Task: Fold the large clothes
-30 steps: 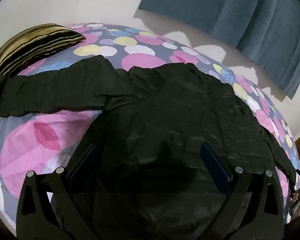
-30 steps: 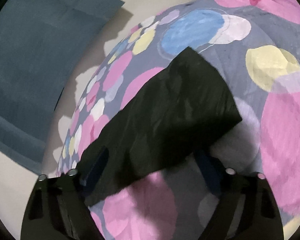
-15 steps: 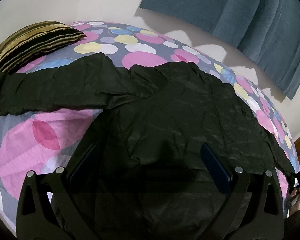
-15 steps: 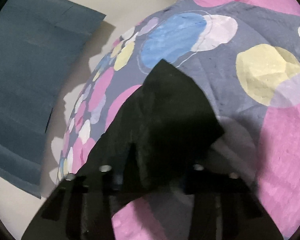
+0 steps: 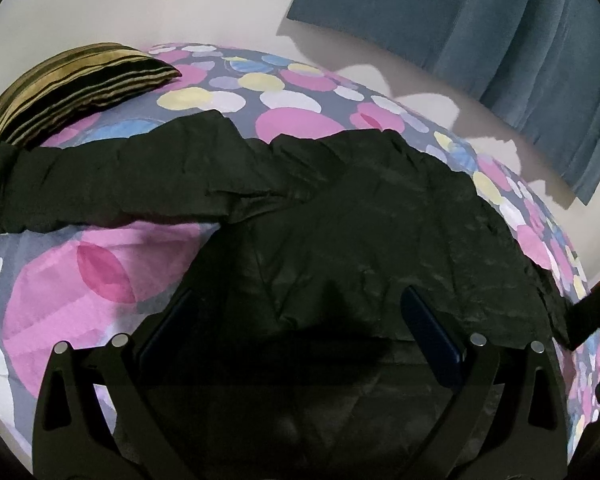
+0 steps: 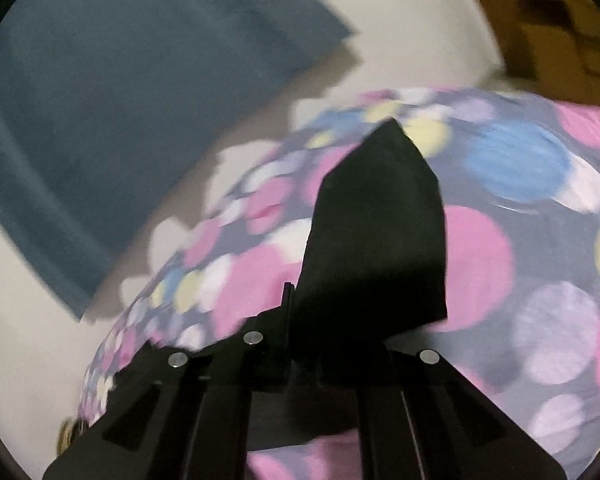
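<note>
- Black garment (image 5: 340, 232) spread flat on bed (image 5: 60, 280); body in the foreground, one sleeve (image 5: 100, 184) stretched out leftward, its cuff just below striped pillow (image 5: 72, 88).
- Surface of garment creased, slightly shiny.
- Left hand-held gripper (image 5: 296, 320) above the lower body of the garment, fingers (image 5: 428, 336) spread wide — released, nothing between them.
- Right hand-held gripper (image 6: 332, 352) clenched on the other sleeve (image 6: 376, 240); cloth bunched between the closed jaws, the free end standing up in a peaked fold clear of the bed sheet (image 6: 540, 280).
- Right wrist view blurred; fine detail of the grasp not legible.
- In the left wrist view, far right edge, dark sleeve end (image 5: 588, 312) lifted off the bed; what holds it there cannot be made out.
- Sheet printed in pink, yellow, blue and white circles on grey.
- Blue curtain (image 5: 480, 28) on the pale wall (image 5: 140, 4) behind the bed.
- Brown wood furniture (image 6: 552, 20) at top right of the right wrist view — unclear what.
</note>
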The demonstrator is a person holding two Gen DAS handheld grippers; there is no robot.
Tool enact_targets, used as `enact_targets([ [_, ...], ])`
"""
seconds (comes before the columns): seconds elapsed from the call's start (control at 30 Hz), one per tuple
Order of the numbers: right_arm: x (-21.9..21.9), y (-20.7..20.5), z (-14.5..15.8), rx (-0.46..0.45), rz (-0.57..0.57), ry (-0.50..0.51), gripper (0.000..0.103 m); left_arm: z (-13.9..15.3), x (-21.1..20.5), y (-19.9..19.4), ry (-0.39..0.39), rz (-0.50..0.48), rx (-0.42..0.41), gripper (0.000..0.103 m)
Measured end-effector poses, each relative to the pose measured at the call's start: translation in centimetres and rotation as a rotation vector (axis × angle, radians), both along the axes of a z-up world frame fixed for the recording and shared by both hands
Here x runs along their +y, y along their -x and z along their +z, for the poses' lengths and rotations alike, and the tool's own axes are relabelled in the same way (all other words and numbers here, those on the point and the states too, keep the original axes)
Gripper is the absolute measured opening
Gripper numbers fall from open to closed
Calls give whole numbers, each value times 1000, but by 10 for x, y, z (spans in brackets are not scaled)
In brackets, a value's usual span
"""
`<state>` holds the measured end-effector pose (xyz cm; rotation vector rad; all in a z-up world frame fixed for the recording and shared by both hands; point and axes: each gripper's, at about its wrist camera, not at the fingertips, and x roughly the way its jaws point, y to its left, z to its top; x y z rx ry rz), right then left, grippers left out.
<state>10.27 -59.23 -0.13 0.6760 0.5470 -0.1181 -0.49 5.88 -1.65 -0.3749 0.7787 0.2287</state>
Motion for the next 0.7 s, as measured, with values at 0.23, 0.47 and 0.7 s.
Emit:
enact_targets([
  [0.23, 133, -48, 39, -48, 253, 144, 8, 6, 4, 3, 6, 1, -13, 101],
  [0.47, 253, -67, 31, -46, 484, 227, 8, 7, 5, 4, 17, 7, -13, 101],
  [0.7, 338, -64, 2, -9, 678, 279, 8, 6, 6, 4, 20, 4, -11, 101],
])
